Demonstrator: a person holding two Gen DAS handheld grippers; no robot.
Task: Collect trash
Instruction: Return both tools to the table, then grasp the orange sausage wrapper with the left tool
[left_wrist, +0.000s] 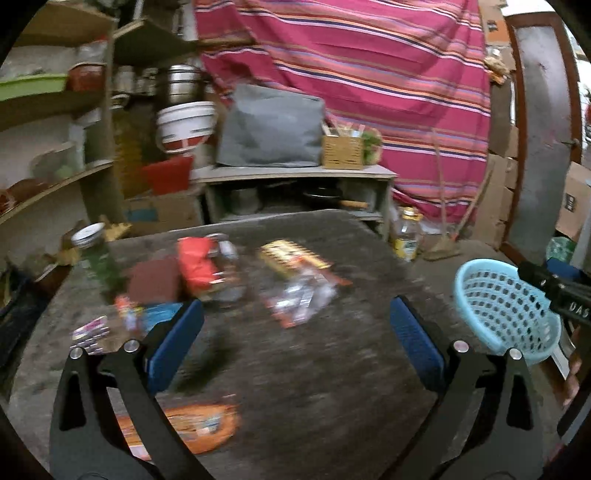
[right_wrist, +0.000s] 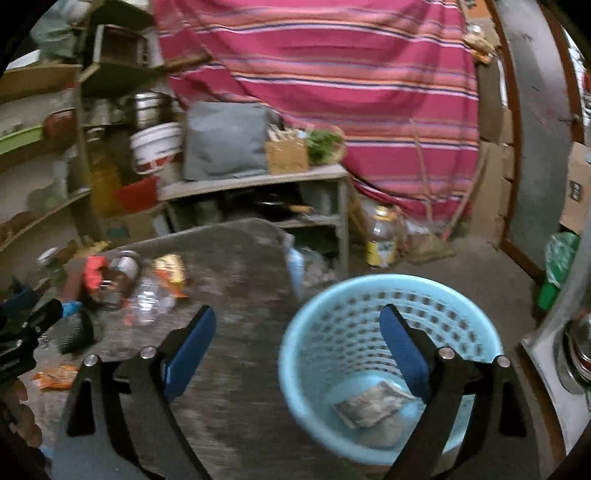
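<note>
1. Hovering over the table (left_wrist: 332, 369), the left gripper (left_wrist: 295, 325) is being held wide apart, empty; wrappers (left_wrist: 295, 280) are lying ahead, upper centre.
2. The right gripper (right_wrist: 297, 332) is being held apart, empty, over the basket (right_wrist: 369, 295), lower right.
3. Labels are being blurred beyond reading.
</note>
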